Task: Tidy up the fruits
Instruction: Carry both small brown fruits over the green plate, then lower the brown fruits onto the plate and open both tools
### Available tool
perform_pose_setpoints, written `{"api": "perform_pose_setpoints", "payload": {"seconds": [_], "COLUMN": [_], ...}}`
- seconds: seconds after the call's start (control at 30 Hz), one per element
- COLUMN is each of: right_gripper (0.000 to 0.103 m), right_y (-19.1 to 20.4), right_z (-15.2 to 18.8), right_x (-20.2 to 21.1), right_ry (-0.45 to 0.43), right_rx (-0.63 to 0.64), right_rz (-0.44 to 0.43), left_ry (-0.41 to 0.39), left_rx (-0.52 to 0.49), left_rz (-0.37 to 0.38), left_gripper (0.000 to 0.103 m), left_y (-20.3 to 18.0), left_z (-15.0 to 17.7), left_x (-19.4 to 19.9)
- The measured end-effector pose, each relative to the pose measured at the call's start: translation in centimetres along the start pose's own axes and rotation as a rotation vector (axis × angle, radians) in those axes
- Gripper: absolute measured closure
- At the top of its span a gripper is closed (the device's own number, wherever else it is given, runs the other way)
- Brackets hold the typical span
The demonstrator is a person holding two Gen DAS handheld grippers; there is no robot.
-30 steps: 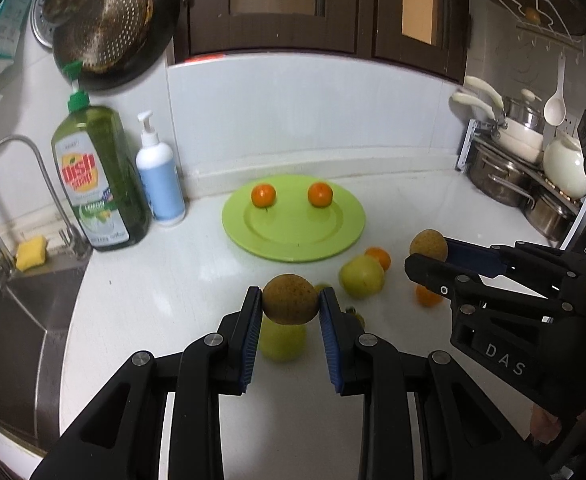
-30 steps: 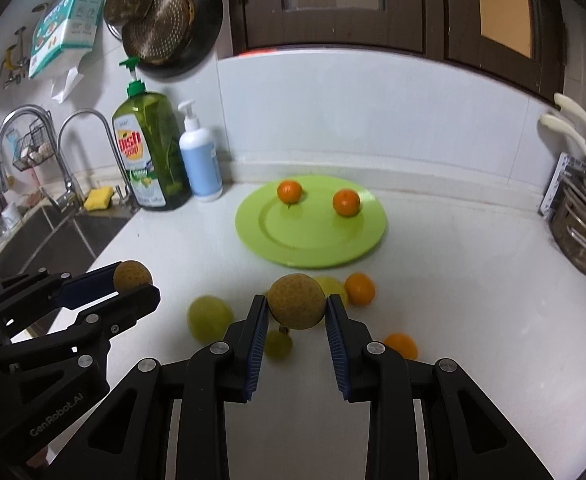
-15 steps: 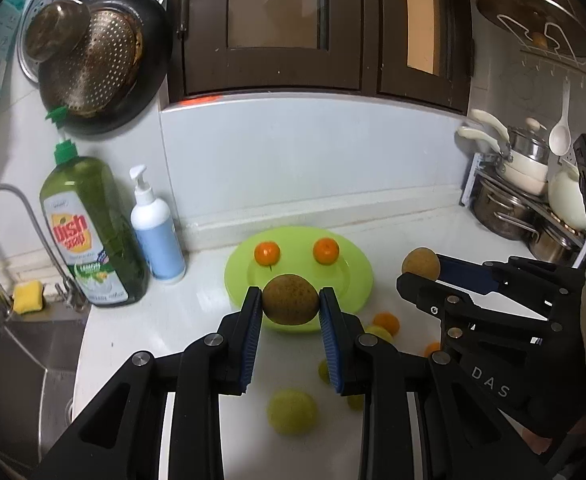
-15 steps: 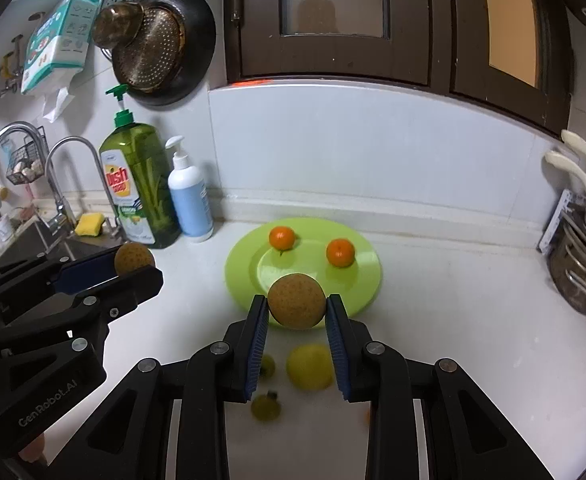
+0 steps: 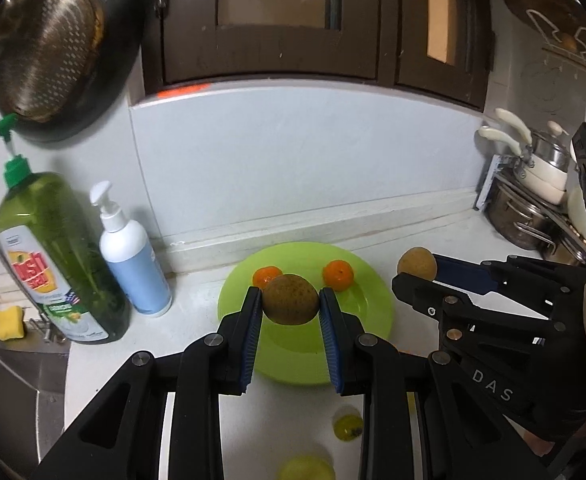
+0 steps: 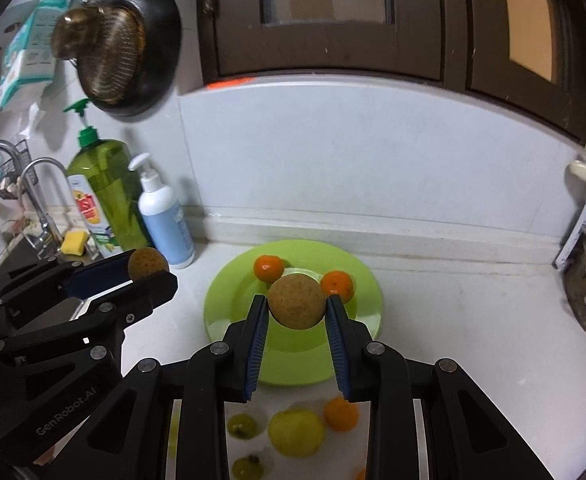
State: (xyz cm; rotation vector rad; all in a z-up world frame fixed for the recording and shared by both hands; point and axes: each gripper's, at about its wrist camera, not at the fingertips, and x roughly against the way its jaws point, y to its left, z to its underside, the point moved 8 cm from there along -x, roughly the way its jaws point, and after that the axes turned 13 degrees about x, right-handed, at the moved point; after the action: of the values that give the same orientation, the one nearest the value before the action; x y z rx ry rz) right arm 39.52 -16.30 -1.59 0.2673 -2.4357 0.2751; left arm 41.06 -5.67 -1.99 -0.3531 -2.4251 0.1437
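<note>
While clamped: fruit [image 5: 290, 299] above plate [image 5: 369, 308]

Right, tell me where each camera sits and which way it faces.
Left wrist: on the left claw, facing the plate and back wall; its fingers hold a brown fruit; right claw at right.
Right wrist: on the right claw, same heading; left claw at left.
Shared: plate, two oranges, soap bottles.
</note>
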Motion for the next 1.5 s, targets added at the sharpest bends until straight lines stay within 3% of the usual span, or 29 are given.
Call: {"api": "perform_pose_setpoints", "payload": {"seconds": [0.4, 0.77, 1.1, 1.5], "right_gripper": [0.073, 0.073, 0.073, 0.071], "right_y": [-2.3, -3.2, -3.1, -3.0], "right_z": [1.4, 3.5, 3.8, 3.8], "right_x": [-8.2, -13.4, -15.1, -15.1], "right_ry": [0.166, 0.276, 0.322, 0.323], "right_rx": [-0.049, -0.121, -0.123, -0.119], "right_rz": [-0.025, -0.087, -0.086, -0.084], "left_ry": [0.175, 0.319, 0.366, 0.358], "left_rx": [0.037, 0.061, 0.054, 0.067], "left_rz": [-0.016, -0.018, -0.030, -0.047], "left_gripper": [0.074, 0.074, 0.074, 0.071], "left_y": [1.8, 2.8, 3.2, 3.2], "left_z": [0.4, 2.1, 3.0, 3.0], "left_x": [-8.5, -13.9, -16.3, -16.7]}}
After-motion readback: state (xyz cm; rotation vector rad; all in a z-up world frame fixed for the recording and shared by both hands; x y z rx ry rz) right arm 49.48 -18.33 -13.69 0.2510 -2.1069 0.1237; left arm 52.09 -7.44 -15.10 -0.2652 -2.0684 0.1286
